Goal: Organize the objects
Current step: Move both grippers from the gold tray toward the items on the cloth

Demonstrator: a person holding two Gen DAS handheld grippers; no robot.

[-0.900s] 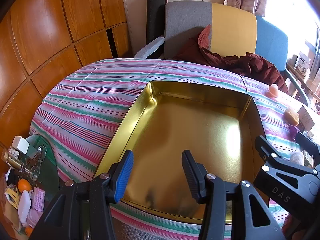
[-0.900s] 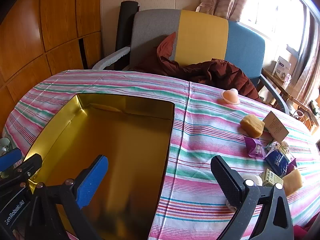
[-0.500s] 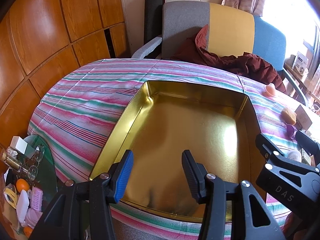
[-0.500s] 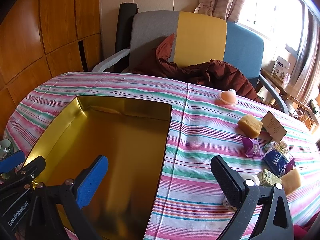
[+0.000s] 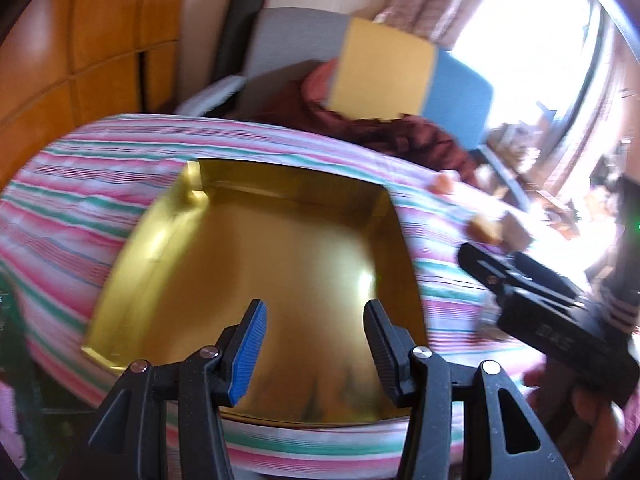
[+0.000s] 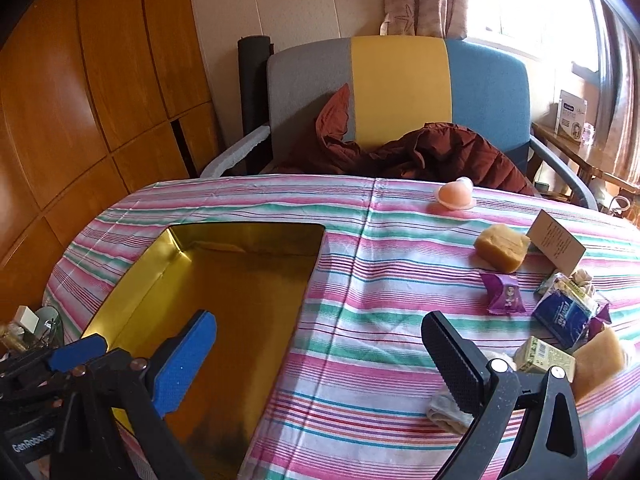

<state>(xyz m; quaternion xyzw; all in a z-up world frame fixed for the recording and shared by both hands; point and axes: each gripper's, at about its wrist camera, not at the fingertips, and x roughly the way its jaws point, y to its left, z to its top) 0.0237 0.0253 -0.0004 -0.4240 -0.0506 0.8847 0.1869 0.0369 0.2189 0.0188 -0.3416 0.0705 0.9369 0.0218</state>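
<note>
Left gripper [image 5: 314, 338] gapes empty over tray [image 5: 132, 240] near edge, blurred, swung rightward since earlier. Right gripper [image 6: 320, 344] wide apart, empty, above bare cloth [image 6: 352, 280] between tray [image 6: 140, 280] and snacks [image 6: 502, 246], which lie right.

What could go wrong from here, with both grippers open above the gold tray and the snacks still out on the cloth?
1. The purple candy, blue packet and green box lie crowded together, so the open right gripper may nudge neighbours when it picks one.
2. The round peach sweet sits near the far table edge and could roll off if bumped.
3. The left gripper view is motion-blurred; a quick swing could clip the gold tray wall.
</note>
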